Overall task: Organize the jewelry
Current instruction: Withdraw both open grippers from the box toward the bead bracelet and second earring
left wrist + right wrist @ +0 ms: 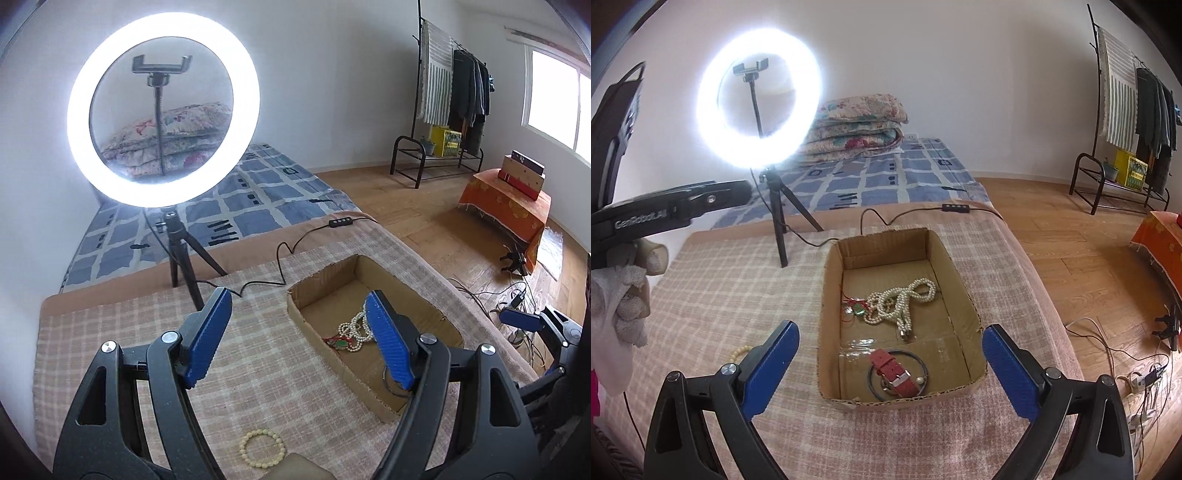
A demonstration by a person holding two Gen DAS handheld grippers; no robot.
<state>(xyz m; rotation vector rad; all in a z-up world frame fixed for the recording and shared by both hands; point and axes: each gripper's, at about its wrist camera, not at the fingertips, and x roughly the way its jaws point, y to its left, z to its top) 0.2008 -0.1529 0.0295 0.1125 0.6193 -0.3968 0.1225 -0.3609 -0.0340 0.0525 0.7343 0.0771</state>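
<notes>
A cream bead bracelet (262, 448) lay on the blanket (258, 354), left of the box (964, 295), near its front edge. Probably light, slippery and elastic; pinch across one strand. Both the left gripper (299, 339) and right gripper (888, 369) hung empty, jaws apart.

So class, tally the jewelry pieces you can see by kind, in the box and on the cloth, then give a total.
Pearl necklace: 1
Green pendant on red cord: 1
Red watch: 1
Black cord ring: 1
Cream bead bracelet: 1
Total: 5

Both wrist views above cardboard box (964, 291)
</notes>
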